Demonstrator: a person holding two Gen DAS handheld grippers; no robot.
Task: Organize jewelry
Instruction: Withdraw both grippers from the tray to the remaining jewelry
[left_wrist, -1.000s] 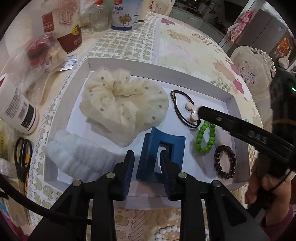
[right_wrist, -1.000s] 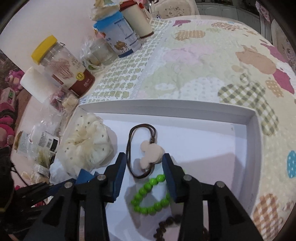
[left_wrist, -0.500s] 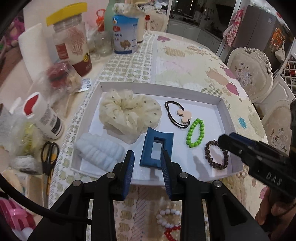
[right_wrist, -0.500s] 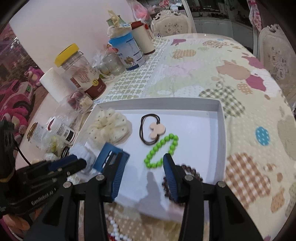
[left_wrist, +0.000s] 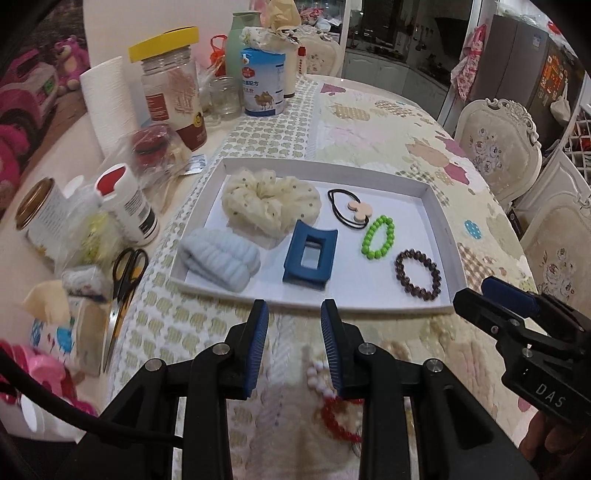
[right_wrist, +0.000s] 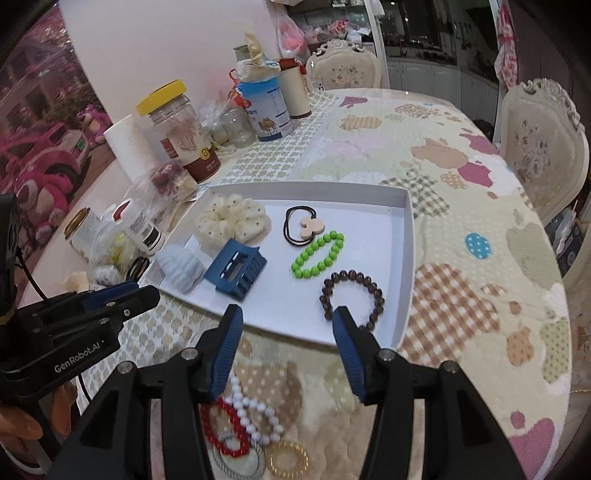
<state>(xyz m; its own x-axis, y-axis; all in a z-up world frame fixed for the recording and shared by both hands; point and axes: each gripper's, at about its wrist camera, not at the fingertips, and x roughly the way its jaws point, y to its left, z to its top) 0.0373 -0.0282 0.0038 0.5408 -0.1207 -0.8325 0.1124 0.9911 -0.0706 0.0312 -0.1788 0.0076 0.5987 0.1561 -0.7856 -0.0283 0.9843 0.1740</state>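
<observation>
1. Both grippers have pulled back & up from the white tray. A sec ago the left gripper sat over the blue claw clip and the right gripper over the mouse-charm hair tie; now both hang over the tablecloth on the tray's near side.
2. Left: jaws apart, nothing btwn them.
3. Right: jaws have just been opening wider, empty.
4. In tray: cream scrunchie, pale blue scrunchie, claw clip, hair tie, green bead bracelet, brown bead bracelet, all lying separate.
5. Not yet sorted, on cloth just below the grippers: red bead bracelet, white bead bracelet, gold coil hair tie.
6. Meaning: prob. tray items are placed and the loose pile is next, right gripper nearest it.
</observation>
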